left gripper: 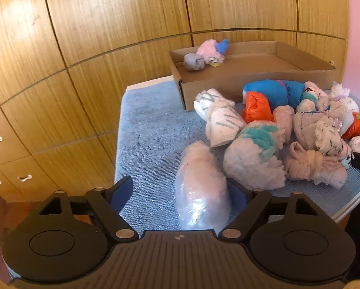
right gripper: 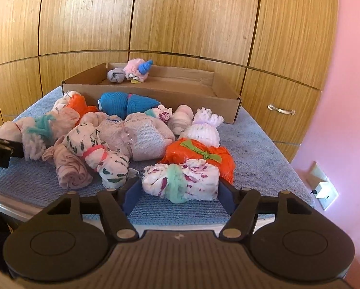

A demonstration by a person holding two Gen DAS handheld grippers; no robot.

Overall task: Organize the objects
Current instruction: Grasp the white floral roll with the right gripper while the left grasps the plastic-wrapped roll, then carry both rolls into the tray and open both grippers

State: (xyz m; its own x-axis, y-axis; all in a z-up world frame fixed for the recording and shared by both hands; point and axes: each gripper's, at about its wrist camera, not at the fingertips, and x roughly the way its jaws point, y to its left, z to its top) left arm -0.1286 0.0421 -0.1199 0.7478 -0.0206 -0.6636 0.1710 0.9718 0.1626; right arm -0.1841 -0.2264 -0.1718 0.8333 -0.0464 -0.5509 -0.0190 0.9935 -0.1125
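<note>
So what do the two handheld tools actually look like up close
Both match. The left tool and right tool each have a matte black ribbed body with a small pale diamond mark at its centre, two round black discs at the sides, black link arms with silver pivot pins, and blue-padded fingers. No cables or sleeves show.

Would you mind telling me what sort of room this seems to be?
Probably a bedroom or dressing area at home: wooden wardrobe doors with a metal handle, a pink wall, and bundled socks on a blue towel.
</note>
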